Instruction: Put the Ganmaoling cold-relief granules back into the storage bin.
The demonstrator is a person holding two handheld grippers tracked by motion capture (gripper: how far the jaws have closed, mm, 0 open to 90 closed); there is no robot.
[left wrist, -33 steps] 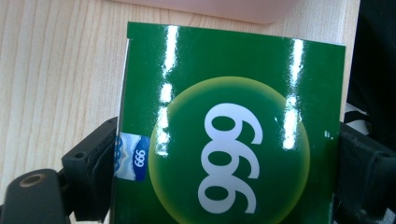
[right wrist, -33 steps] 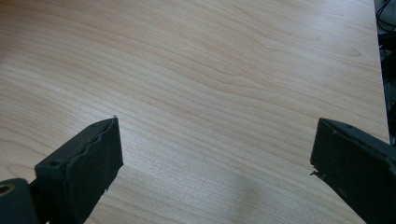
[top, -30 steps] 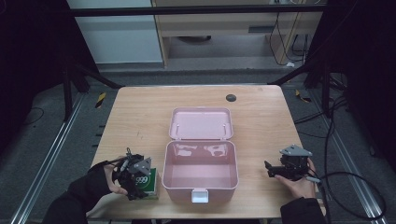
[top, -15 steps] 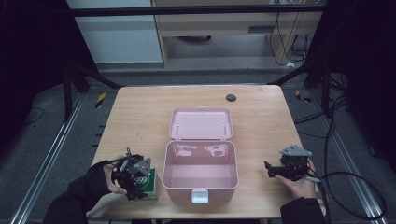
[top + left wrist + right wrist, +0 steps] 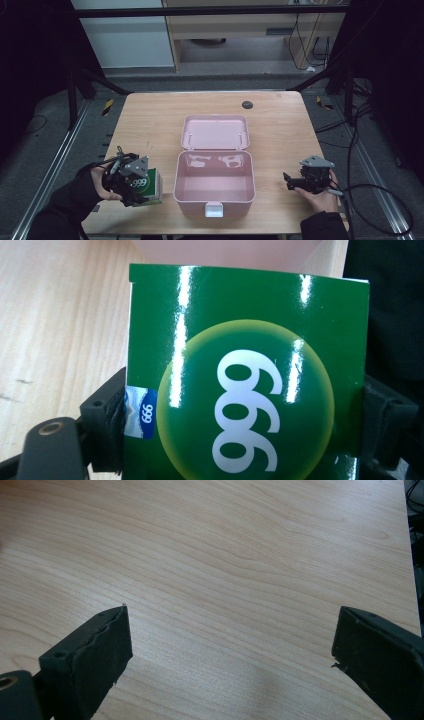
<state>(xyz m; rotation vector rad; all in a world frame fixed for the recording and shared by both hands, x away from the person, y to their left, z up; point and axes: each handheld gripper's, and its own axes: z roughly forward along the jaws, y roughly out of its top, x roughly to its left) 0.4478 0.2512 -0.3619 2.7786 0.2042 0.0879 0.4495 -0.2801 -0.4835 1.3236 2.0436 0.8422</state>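
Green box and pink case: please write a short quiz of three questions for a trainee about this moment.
1. True or false: the lid of the pink case is open.
2. What does the left gripper hold between its jaws? A) the green box B) the case's latch C) nothing
3. Fill in: the right gripper has its jaws ____ over bare table.

Key: 1 true; 2 A; 3 open.

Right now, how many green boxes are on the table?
1. The green box sits at the table's front left, clamped in the left gripper, just left of the open pink case. None in the case.
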